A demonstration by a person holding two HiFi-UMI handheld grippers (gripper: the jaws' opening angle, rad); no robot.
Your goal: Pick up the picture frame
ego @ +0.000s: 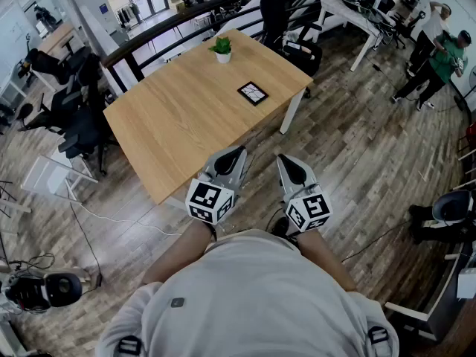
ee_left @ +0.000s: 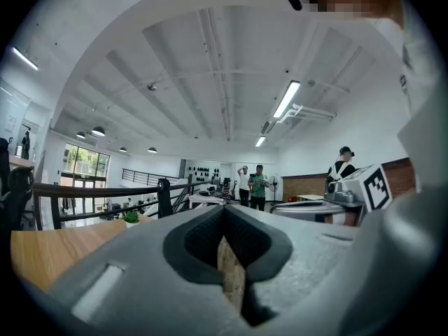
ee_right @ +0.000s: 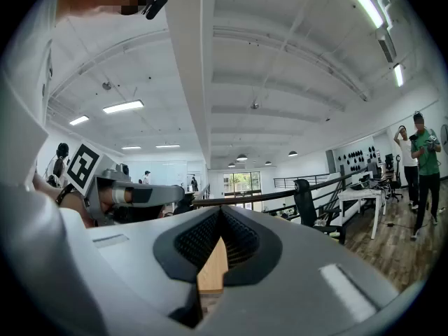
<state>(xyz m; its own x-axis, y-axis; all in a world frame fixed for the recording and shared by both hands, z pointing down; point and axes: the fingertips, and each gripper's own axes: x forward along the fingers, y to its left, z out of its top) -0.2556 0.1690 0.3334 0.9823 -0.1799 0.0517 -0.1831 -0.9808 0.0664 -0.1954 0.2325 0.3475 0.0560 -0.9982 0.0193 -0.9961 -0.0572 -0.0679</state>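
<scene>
A small black picture frame (ego: 253, 92) lies flat near the right edge of the light wooden table (ego: 186, 117). Both grippers hang side by side off the table's near corner, close to the person's chest and well short of the frame. My left gripper (ego: 232, 156) is shut, its jaws meeting with nothing between them (ee_left: 225, 215). My right gripper (ego: 288, 162) is also shut and empty (ee_right: 220, 219). Both point level toward the table. The frame itself does not show in either gripper view.
A small potted plant (ego: 222, 48) stands at the table's far edge. Black office chairs (ego: 74, 117) crowd the left side, a dark railing (ego: 186, 13) runs behind. Two people (ego: 435, 47) stand at the far right. Cables and gear lie on the wood floor.
</scene>
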